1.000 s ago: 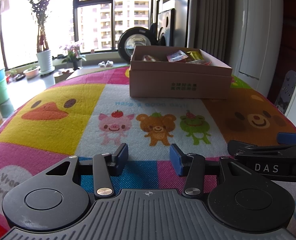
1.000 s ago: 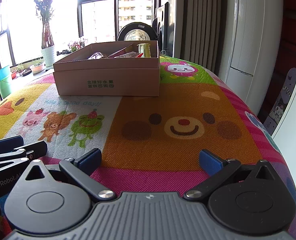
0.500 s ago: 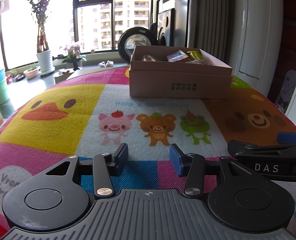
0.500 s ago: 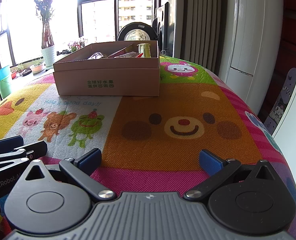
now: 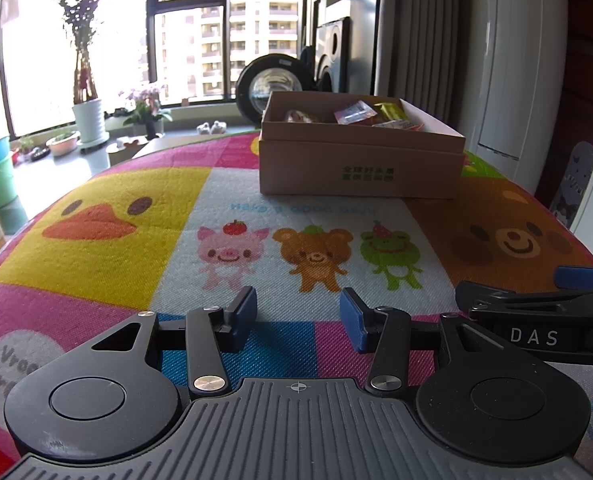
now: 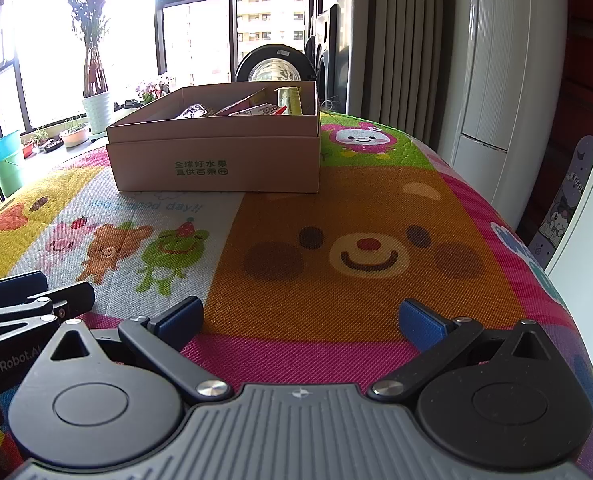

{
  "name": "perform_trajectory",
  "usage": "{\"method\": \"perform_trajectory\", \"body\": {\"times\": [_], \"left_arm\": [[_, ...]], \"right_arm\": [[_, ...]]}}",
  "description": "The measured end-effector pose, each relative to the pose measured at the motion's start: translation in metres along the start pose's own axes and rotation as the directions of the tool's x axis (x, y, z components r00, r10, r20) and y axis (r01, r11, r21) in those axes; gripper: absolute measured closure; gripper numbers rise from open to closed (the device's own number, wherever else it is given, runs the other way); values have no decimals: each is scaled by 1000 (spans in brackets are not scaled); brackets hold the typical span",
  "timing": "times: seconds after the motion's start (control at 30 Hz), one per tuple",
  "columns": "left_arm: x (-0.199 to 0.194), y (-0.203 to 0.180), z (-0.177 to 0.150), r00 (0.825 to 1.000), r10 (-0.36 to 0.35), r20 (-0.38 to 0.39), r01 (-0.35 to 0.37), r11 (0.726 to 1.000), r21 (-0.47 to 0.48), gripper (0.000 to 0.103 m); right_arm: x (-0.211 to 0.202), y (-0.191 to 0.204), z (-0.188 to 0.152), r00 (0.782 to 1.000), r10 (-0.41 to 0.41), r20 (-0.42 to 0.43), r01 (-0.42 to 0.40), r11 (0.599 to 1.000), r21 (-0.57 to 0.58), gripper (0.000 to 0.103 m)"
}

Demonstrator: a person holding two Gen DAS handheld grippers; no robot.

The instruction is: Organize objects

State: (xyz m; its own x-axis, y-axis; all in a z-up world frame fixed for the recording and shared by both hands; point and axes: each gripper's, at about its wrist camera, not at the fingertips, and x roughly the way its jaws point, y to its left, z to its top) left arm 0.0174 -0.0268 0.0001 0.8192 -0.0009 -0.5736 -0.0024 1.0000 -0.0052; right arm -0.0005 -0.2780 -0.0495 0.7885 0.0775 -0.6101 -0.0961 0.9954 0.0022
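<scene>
Cardboard box (image 5: 358, 168) of packets, at 12 o'clock on the cartoon-print surface (image 5: 136, 240), likely the collecting bin; left hand-held gripper (image 5: 298, 316) half-spread, right hand-held gripper (image 6: 300, 320) wide, both empty, resting low at 6 o'clock.

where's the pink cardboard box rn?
The pink cardboard box sits at the far end of the cartoon animal mat, right of centre in the left wrist view, left of centre in the right wrist view, ahead of both tongs.

Both wrist views sit low over the worktop (image 5: 108, 240), facing 12 o'clock; both share the box (image 5: 358, 164) (image 6: 216, 160), nearer in the right view.
</scene>
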Motion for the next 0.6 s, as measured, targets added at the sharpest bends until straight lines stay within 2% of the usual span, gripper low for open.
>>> {"method": "perform_trajectory", "body": {"times": [0.6], "left_arm": [[0,2,0,1000,-7,0,7,1000,-8,52]], "right_arm": [[0,0,0,1000,0,0,0,1000,0,0]]}}
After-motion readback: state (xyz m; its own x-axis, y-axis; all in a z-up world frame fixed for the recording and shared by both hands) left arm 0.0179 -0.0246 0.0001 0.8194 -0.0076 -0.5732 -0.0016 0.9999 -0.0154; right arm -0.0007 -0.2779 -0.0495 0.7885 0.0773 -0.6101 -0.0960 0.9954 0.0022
